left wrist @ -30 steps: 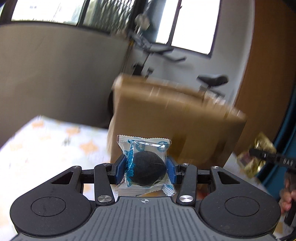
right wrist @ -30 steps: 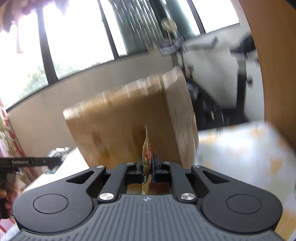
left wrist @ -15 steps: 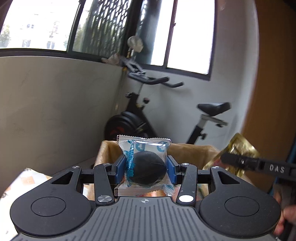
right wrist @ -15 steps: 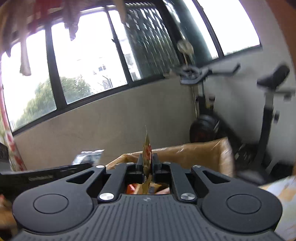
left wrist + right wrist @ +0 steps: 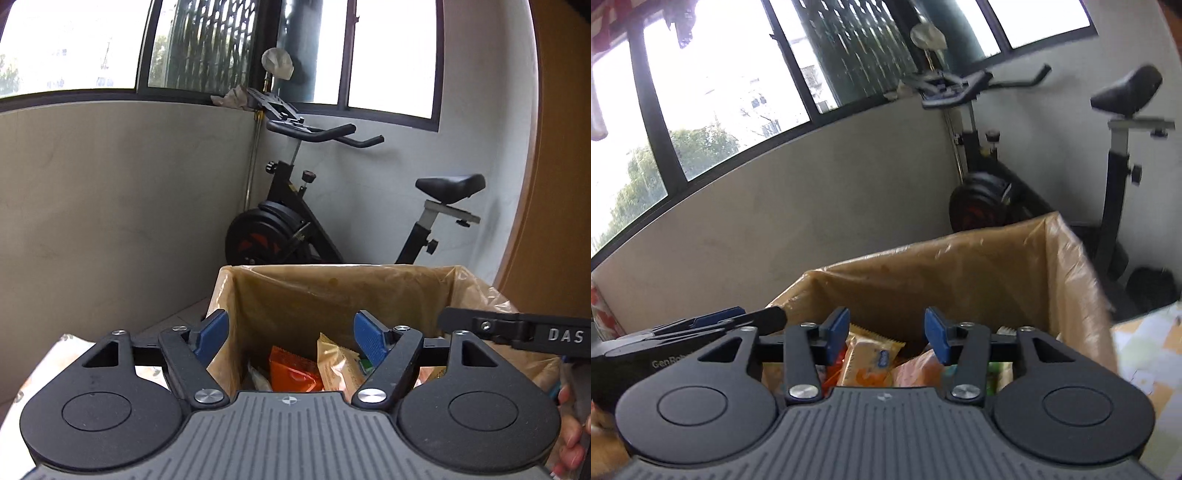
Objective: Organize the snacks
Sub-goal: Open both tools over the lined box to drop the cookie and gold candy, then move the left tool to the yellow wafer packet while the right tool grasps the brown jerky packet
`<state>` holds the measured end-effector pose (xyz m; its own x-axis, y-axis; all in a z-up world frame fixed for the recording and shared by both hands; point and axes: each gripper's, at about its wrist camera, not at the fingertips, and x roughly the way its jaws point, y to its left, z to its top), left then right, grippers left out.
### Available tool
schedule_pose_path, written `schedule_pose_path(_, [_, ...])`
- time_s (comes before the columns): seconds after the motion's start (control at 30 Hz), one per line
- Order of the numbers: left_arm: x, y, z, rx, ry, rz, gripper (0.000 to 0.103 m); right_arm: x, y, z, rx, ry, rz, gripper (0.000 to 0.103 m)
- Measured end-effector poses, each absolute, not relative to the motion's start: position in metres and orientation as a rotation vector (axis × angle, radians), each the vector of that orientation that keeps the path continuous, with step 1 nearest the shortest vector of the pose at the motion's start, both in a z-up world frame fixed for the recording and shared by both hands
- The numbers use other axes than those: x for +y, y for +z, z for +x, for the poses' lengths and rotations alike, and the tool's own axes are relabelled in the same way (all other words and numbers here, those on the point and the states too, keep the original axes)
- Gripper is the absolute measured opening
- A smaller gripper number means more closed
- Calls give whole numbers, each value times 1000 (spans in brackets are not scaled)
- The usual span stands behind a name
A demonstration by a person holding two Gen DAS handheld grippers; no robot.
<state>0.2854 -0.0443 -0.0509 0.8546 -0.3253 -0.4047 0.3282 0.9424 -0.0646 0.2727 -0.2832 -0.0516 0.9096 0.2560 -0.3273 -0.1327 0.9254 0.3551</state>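
A brown cardboard box (image 5: 332, 291) lined with clear plastic stands right in front of both grippers; it also shows in the right wrist view (image 5: 960, 273). Several snack packets lie inside it: an orange packet (image 5: 291, 373) and a gold packet (image 5: 336, 365), and a yellow biscuit packet (image 5: 868, 362). My left gripper (image 5: 291, 334) is open and empty above the box opening. My right gripper (image 5: 884, 332) is open and empty above the box. The right gripper also shows at the right edge of the left wrist view (image 5: 517, 328).
An exercise bike (image 5: 317, 221) stands behind the box against a grey wall under windows. A patterned tablecloth (image 5: 1145, 347) shows to the right of the box. A wooden panel (image 5: 554, 147) is at the far right.
Both grippers rose over the box and opened. The blue-wrapped dark ball snack left the left gripper and the gold packet left the right gripper.
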Motion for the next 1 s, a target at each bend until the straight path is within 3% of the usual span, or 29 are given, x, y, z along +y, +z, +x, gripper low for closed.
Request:
schedule_pose_path(0.5, [-9, -76, 202, 427, -386, -40, 77, -269, -74, 143, 347, 322, 27, 50])
schedule_pose_path(1.0, [-15, -165, 160, 632, -374, -64, 77, -255, -219, 90, 738, 321, -134, 49])
